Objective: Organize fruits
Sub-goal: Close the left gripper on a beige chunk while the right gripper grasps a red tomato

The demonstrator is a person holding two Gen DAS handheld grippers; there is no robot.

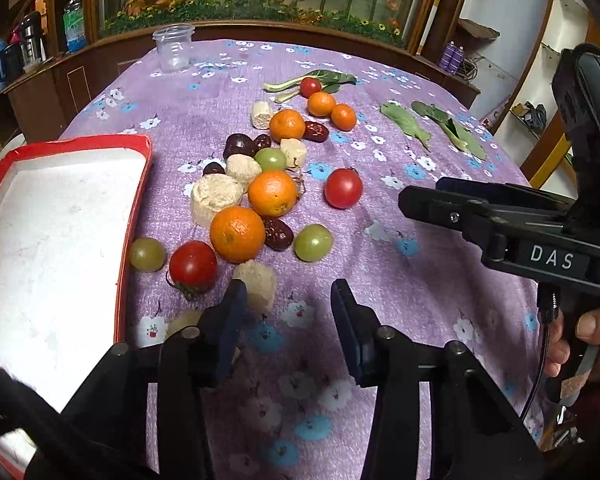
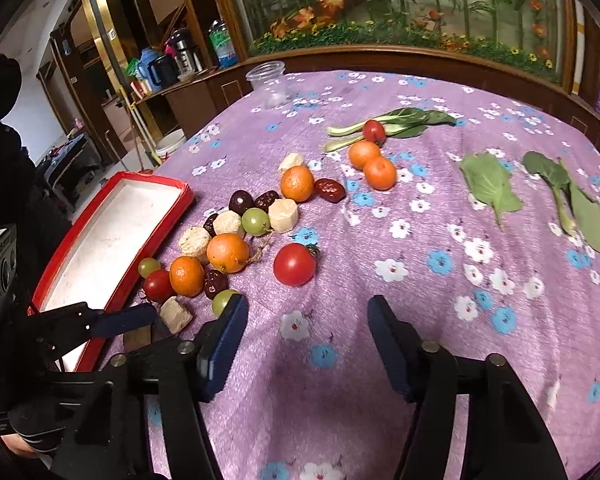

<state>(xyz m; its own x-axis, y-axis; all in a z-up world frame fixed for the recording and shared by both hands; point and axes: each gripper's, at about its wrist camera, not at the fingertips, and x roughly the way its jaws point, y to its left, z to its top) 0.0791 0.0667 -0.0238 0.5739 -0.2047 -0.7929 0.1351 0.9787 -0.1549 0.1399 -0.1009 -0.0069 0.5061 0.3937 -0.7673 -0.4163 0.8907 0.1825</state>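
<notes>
Purple floral cloth is covering the table point(image 1: 380, 280); fruits point(image 1: 266, 192) are lying heaped beside an empty red tray point(image 1: 52, 240); left tool point(image 1: 288, 320) and right tool point(image 2: 308, 340) are hovering open, gripping nothing; sorting seemingly starting; next move needs one fruit gripped.

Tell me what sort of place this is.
Probably a home living or dining room: a table under a purple floral tablecloth, a wooden sideboard holding kettles and flasks, and a large planted glass tank behind the table.
</notes>
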